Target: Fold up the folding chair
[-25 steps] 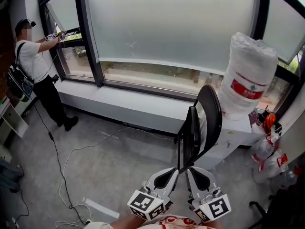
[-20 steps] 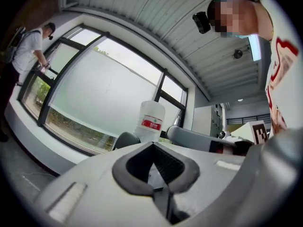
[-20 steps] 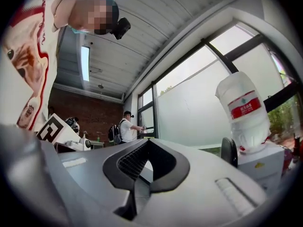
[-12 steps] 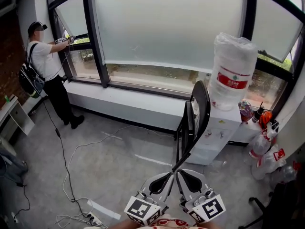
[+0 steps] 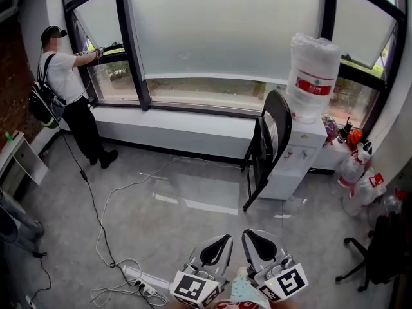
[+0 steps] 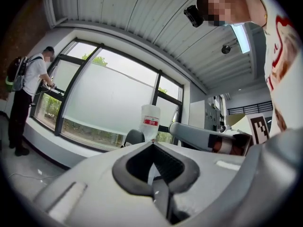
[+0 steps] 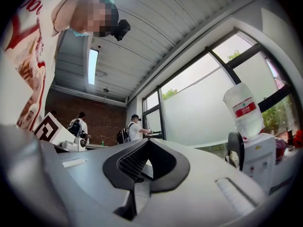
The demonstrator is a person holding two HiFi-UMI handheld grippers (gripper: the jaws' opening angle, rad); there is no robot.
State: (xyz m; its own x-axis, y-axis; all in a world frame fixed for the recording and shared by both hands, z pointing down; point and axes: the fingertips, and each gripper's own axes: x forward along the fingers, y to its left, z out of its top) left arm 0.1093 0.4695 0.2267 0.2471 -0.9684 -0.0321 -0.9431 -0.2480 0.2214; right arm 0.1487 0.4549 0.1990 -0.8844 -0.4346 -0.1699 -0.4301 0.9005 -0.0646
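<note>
Both empty: left tool (image 5: 222,242) & right tool (image 5: 252,238) jaws together, well apart from black folding chair (image 5: 269,148), folded flat, leaning vs white water dispenser (image 5: 293,163).

- I read a person (image 5: 64,82) standing at the far-left window, arms raised to the frame, with a dark backpack (image 5: 42,102) on the back.
- A wide frosted window pane (image 5: 225,31) sits above a white sill (image 5: 167,129).
- A white water dispenser (image 5: 290,166) stands against the sill at right, carrying an inverted water bottle (image 5: 313,69) with a red label.
- I see several plastic bottles (image 5: 358,172) grouped on the floor just beside the dispenser.
- Loose cables (image 5: 116,293) trail across the grey floor (image 5: 180,227) to a white power strip (image 5: 143,278).
</note>
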